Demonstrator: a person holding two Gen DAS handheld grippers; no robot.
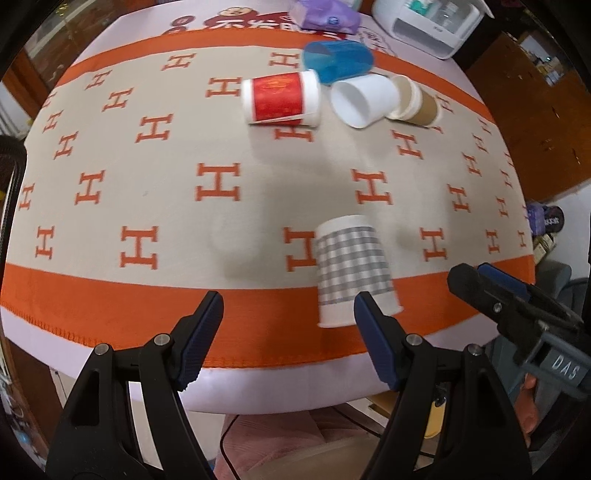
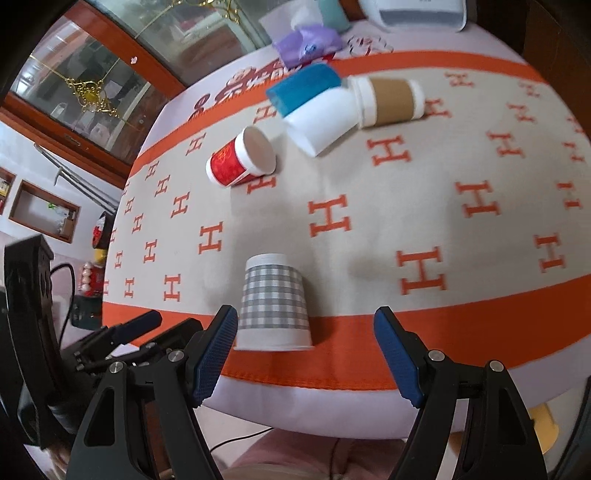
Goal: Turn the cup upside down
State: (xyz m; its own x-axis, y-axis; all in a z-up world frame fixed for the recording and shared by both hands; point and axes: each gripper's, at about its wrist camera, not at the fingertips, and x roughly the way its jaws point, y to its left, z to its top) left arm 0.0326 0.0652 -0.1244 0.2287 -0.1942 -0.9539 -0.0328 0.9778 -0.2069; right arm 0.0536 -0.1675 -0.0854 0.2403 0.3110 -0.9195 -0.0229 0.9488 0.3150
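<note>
A grey-and-white checked paper cup (image 1: 351,269) stands upside down, rim on the cloth, near the table's front edge; it also shows in the right wrist view (image 2: 272,302). My left gripper (image 1: 288,314) is open and empty, just left of and in front of the cup. My right gripper (image 2: 306,332) is open and empty, jaws in front of the cup; it also shows in the left wrist view (image 1: 487,280). Further back lie a red cup (image 1: 282,99), a white cup (image 1: 364,98), a brown-sleeved cup (image 1: 417,101) and a blue cup (image 1: 338,61), all on their sides.
The table carries an orange-and-beige H-pattern cloth (image 1: 147,177). A purple tissue pack (image 1: 325,14) and a white appliance (image 1: 428,26) stand at the back. A wood-and-glass cabinet (image 2: 92,85) is at the left. The table's front edge (image 2: 314,410) is close to both grippers.
</note>
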